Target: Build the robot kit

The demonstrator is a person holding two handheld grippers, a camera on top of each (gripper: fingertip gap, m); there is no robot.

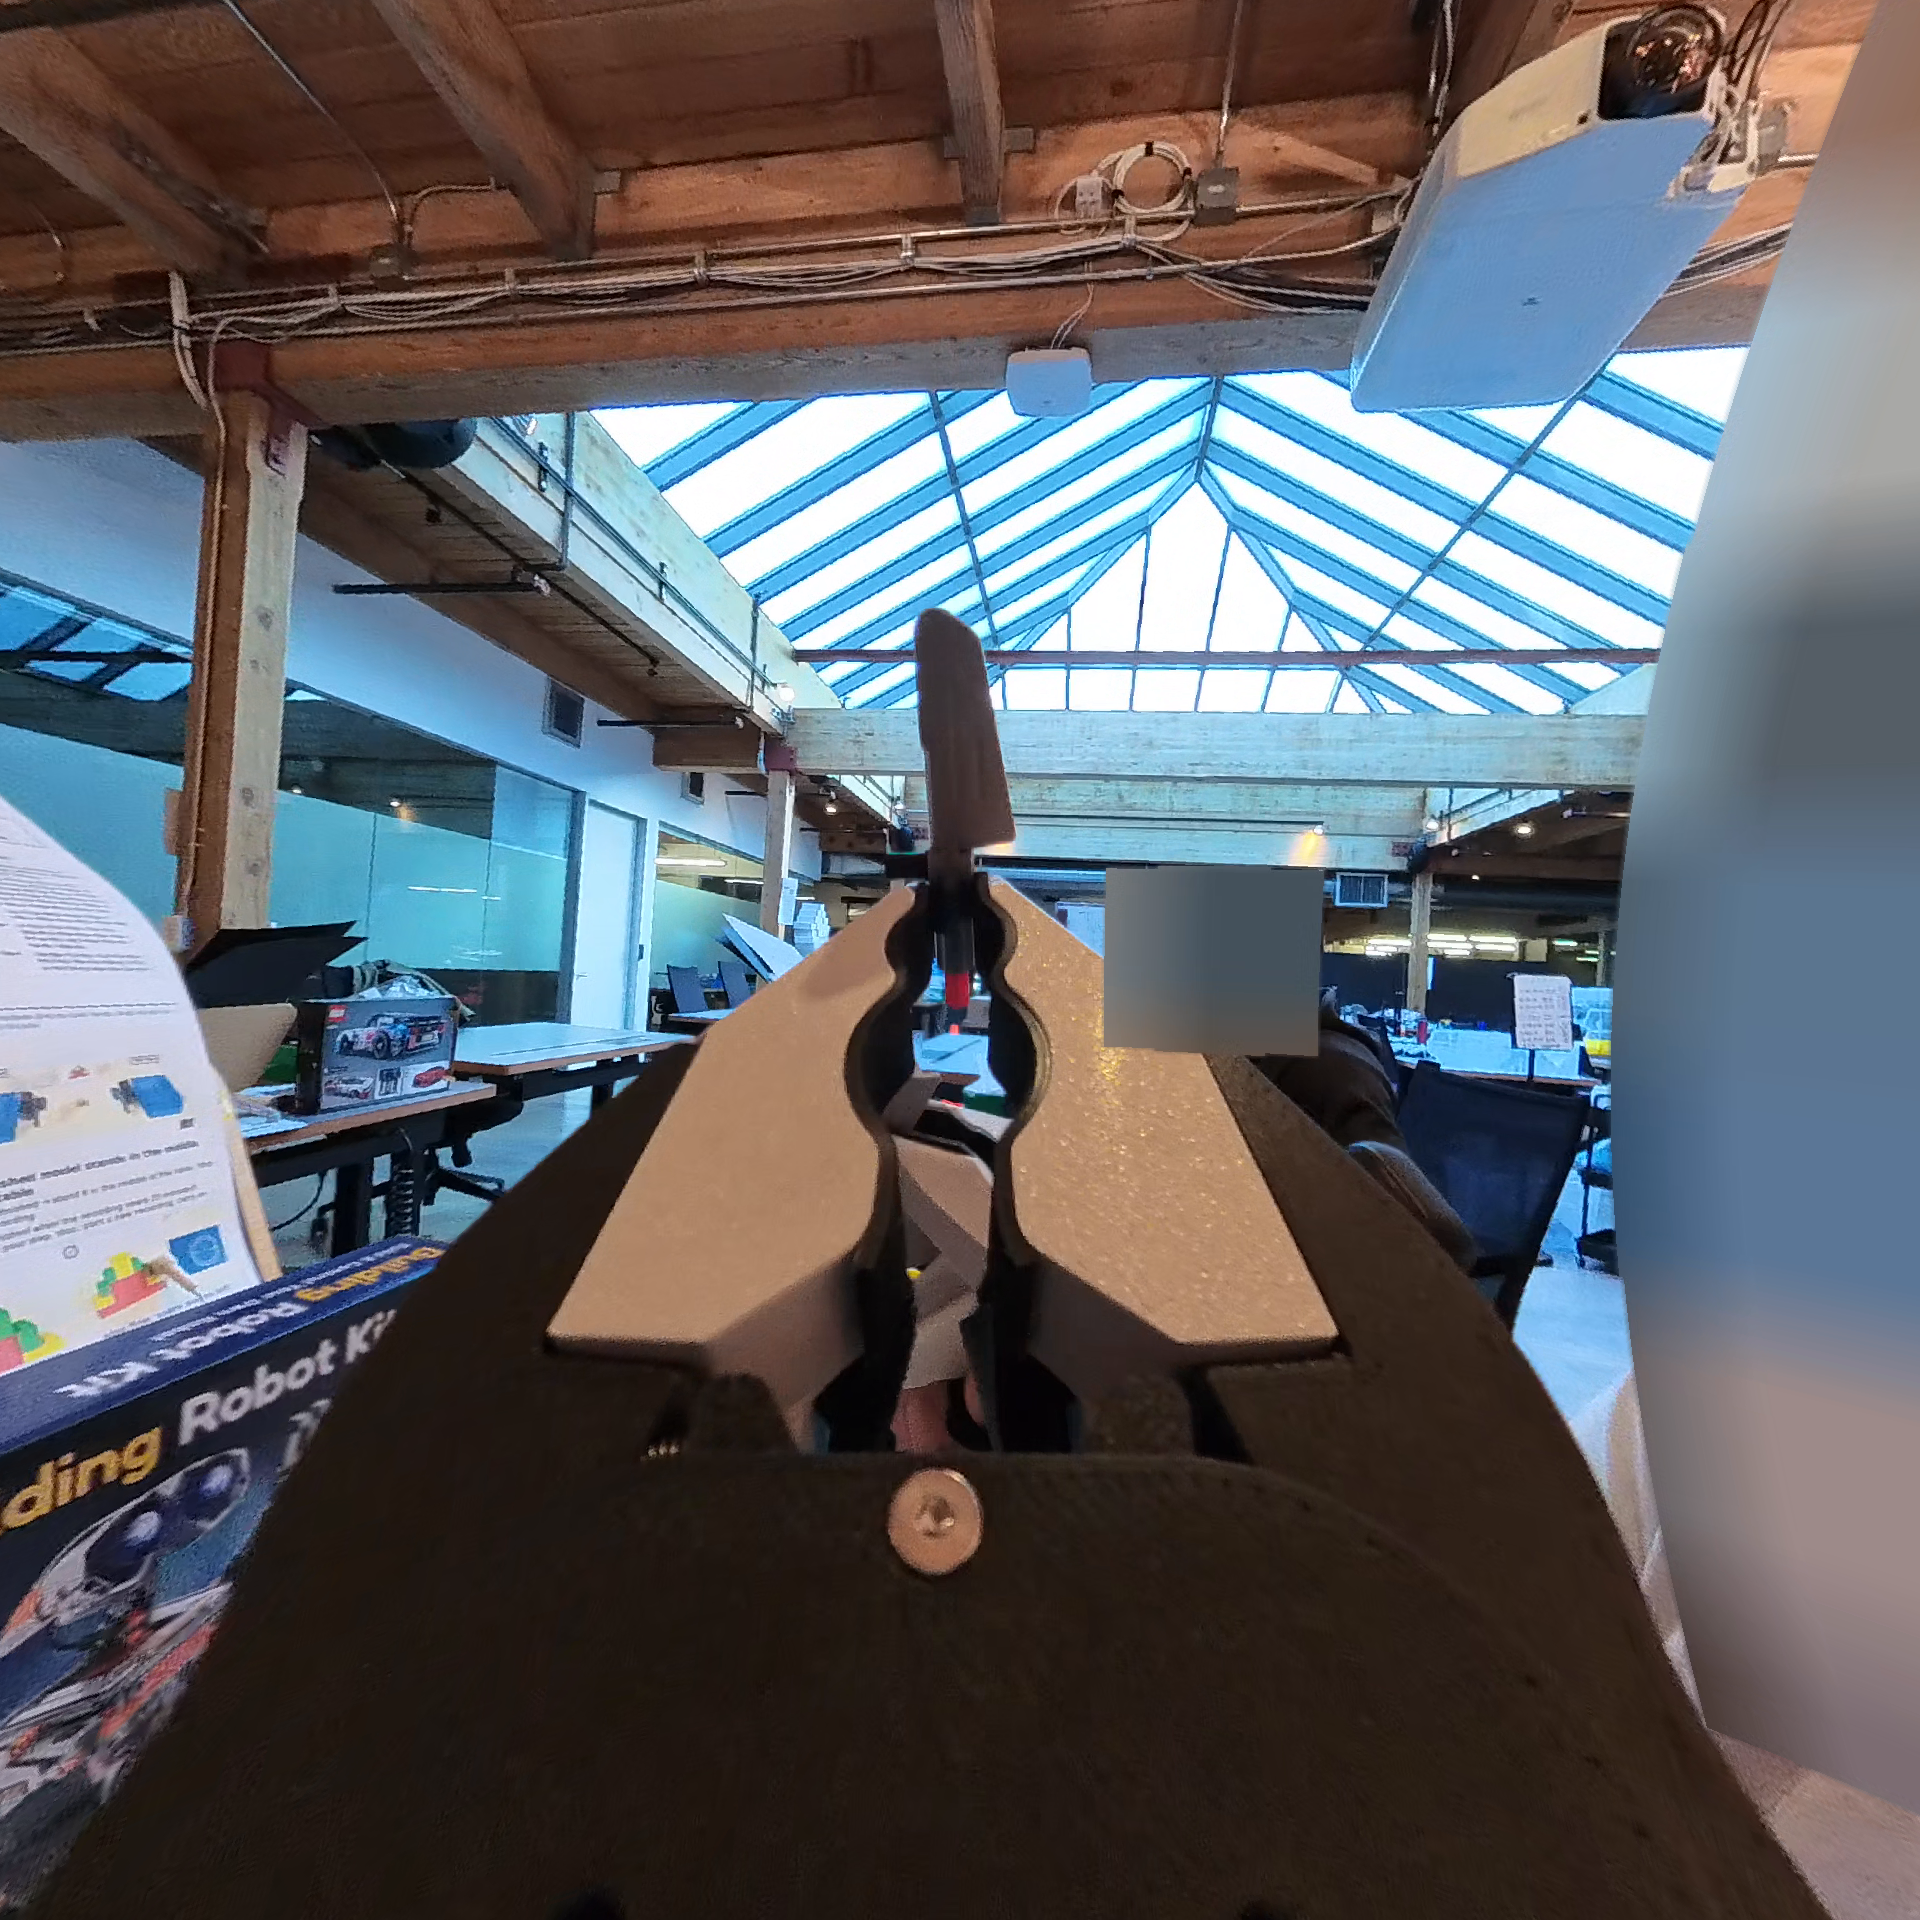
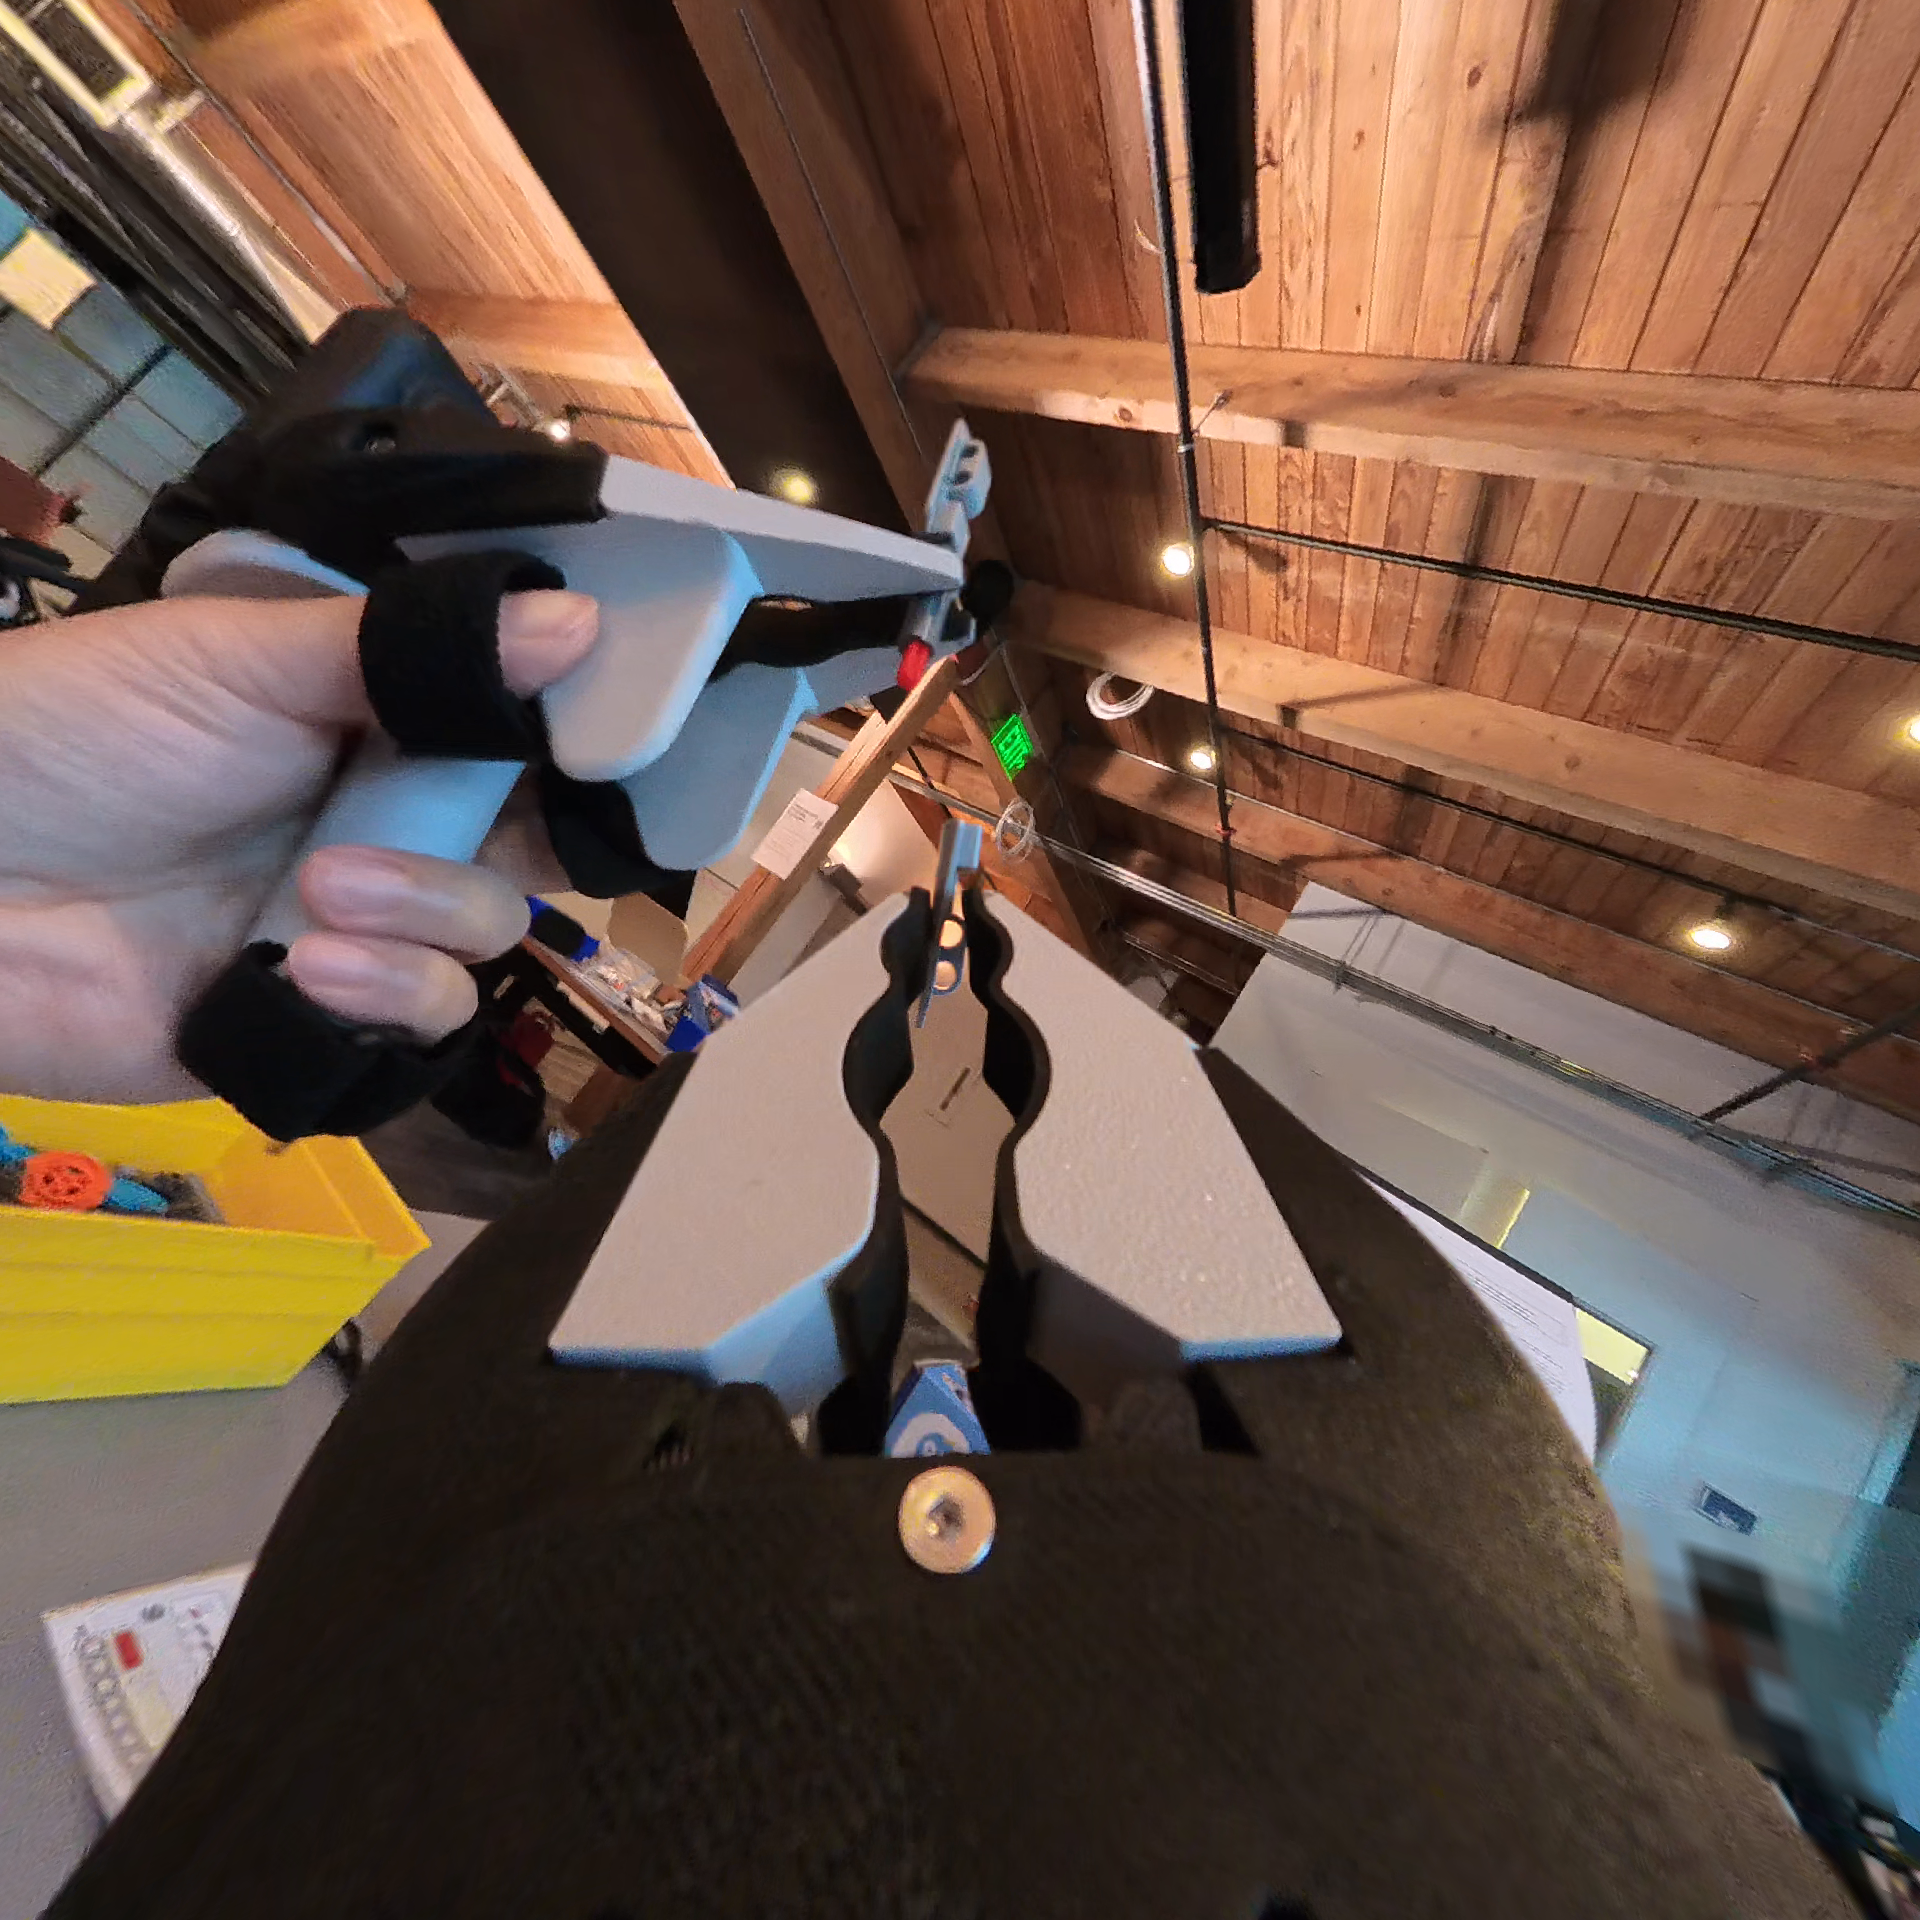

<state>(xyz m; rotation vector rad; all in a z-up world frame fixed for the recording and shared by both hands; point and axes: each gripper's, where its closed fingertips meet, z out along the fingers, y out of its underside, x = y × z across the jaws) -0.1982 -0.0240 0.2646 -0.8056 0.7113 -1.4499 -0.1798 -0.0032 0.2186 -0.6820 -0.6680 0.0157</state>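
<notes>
Left tool [image 1: 951,914] pinches grey piece [image 1: 961,727], its lower end hidden

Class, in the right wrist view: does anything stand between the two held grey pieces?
Nothing visible. The thin grey piece in the right gripper and the grey beam in the left gripper are apart, only open air between them.

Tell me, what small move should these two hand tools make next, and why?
Probably ease the right tool, shut on a thin grey strip, toward the left tool, shut on a grey finned part; a clear gap separates them.
</notes>
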